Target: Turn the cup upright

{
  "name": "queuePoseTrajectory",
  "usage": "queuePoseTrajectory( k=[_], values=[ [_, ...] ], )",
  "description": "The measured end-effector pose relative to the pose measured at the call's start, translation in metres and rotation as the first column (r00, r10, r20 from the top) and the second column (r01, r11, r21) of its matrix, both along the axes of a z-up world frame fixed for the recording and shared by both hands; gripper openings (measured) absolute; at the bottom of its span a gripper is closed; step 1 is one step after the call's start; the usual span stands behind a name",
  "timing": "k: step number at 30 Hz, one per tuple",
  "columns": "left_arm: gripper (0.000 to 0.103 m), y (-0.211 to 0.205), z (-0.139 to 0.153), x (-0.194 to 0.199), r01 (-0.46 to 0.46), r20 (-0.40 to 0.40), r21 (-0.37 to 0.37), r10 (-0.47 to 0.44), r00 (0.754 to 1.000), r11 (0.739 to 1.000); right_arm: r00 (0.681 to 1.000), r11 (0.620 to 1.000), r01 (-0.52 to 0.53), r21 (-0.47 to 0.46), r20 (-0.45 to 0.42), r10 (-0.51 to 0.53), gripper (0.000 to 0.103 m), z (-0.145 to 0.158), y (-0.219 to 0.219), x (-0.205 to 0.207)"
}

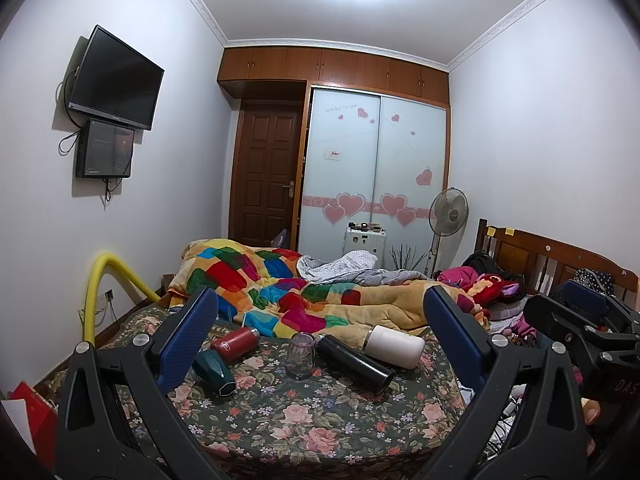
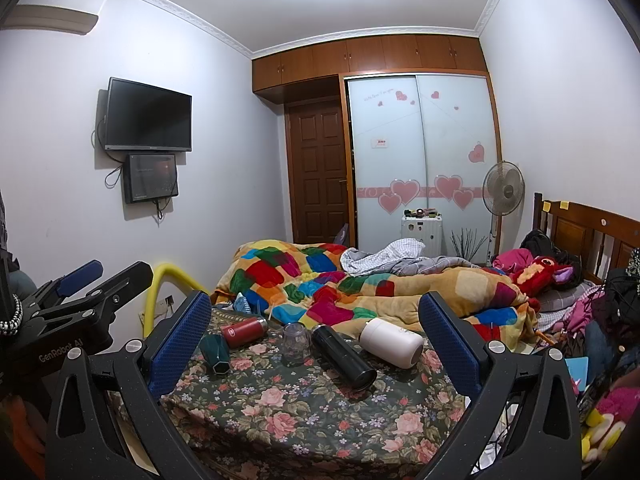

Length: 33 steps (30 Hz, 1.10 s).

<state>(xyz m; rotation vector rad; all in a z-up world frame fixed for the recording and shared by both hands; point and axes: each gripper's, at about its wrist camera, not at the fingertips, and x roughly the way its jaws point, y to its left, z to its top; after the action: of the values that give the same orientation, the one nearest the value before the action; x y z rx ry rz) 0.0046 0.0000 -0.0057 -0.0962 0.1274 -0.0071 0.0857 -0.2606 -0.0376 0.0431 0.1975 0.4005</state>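
Observation:
Several cups lie on the floral cloth [image 1: 320,420] [image 2: 304,412]. A clear glass cup [image 1: 301,356] [image 2: 296,344] stands mouth down in the middle. A black flask [image 1: 354,362] [image 2: 343,356], a white cup [image 1: 394,346] [image 2: 391,342], a red flask [image 1: 235,343] [image 2: 244,330] and a dark green faceted cup [image 1: 214,372] [image 2: 216,352] lie on their sides. My left gripper [image 1: 320,332] is open and empty, held short of the cups. My right gripper [image 2: 316,330] is open and empty too, also short of them.
A colourful patchwork quilt [image 1: 304,292] [image 2: 360,288] is heaped just behind the cups. A yellow foam tube [image 1: 100,288] [image 2: 160,284] arches at the left. Clothes and a red plush toy [image 2: 540,276] lie at the right by the wooden headboard [image 1: 540,256].

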Motion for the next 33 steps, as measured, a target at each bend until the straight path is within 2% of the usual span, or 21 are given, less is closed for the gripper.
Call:
queuePoseTrajectory(
  k=[24, 29, 33],
  values=[
    [0.103, -0.002, -0.002, 0.001, -0.002, -0.006, -0.002, 0.002, 1.000, 1.000, 1.000, 1.000, 0.002, -0.009, -0.020, -0.002, 0.103, -0.005, 0.000, 0.007],
    [0.103, -0.001, -0.009, 0.016, -0.012, -0.029, -0.013, 0.012, 0.999, 1.000, 0.999, 1.000, 0.008, -0.021, -0.048, -0.009, 0.103, -0.008, 0.000, 0.021],
    [0.103, 0.010, -0.020, 0.041, -0.028, -0.080, -0.031, 0.026, 0.996, 0.999, 0.996, 0.999, 0.017, -0.042, -0.092, -0.021, 0.103, -0.018, 0.001, 0.041]
  ],
)
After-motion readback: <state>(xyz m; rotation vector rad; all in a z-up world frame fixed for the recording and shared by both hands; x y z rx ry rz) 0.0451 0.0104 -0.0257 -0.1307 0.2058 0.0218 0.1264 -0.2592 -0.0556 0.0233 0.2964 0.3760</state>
